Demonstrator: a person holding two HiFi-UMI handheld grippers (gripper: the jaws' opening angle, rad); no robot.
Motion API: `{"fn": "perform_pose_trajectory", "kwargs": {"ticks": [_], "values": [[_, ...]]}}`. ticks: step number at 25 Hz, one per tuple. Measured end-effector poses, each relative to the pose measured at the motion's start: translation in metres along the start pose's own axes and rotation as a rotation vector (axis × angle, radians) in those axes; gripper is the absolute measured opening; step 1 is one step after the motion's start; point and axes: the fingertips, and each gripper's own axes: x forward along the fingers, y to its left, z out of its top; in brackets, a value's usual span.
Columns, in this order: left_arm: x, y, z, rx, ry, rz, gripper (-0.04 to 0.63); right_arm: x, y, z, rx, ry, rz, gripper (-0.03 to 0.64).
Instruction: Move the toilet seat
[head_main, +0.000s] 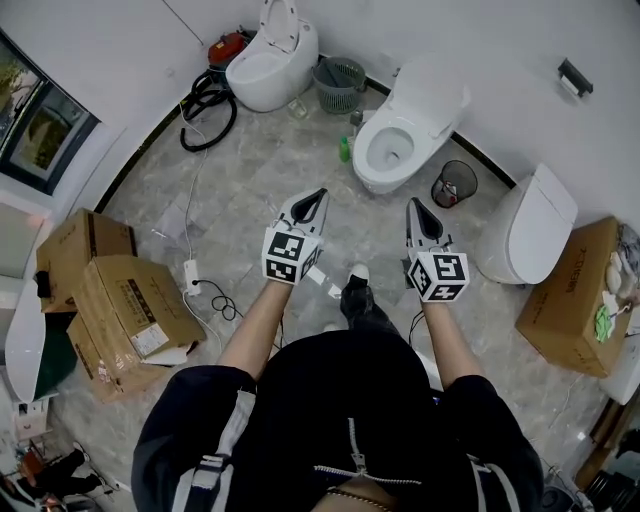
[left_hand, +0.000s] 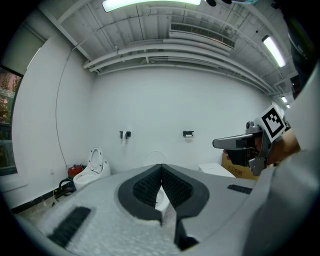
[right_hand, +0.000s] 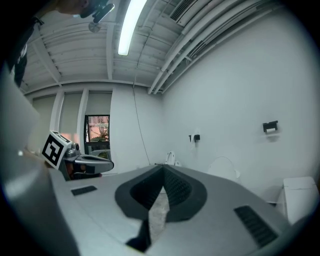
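Observation:
A white toilet (head_main: 400, 140) stands ahead of me against the far wall, its lid (head_main: 437, 98) raised and its bowl showing. My left gripper (head_main: 319, 194) and right gripper (head_main: 413, 204) are held side by side above the floor, short of that toilet, touching nothing. Both are shut with nothing between the jaws. In the left gripper view the shut jaws (left_hand: 161, 168) point at the raised lid (left_hand: 154, 158), and the right gripper (left_hand: 235, 143) shows at the right. In the right gripper view the shut jaws (right_hand: 162, 170) face the wall, with the lid (right_hand: 223, 167) to their right.
A second toilet (head_main: 268, 60) with its lid up stands at the back left, a closed one (head_main: 530, 228) at the right. Near them are a green basket (head_main: 340, 84), a black mesh bin (head_main: 453, 184) and a green bottle (head_main: 344, 149). Cardboard boxes (head_main: 120, 310) lie left, another box (head_main: 575, 295) right. A hose (head_main: 205, 110) and a power strip (head_main: 190, 276) lie on the floor.

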Motion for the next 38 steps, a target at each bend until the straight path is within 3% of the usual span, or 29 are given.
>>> {"fn": "perform_pose_trajectory", "kwargs": {"ticks": [12,26,38], "values": [[0.131,0.056,0.037,0.033,0.015,0.010,0.008,0.123,-0.085,0.027,0.031,-0.022,0.019,0.003],[0.235,0.084,0.046,0.023,0.035,-0.023,0.008,0.189,-0.156,0.027,0.069,-0.012,-0.023,0.003],[0.372,0.122,0.047,0.019,0.058,-0.216,0.008,0.265,-0.226,0.016,0.109,0.029,-0.216,0.003]]}}
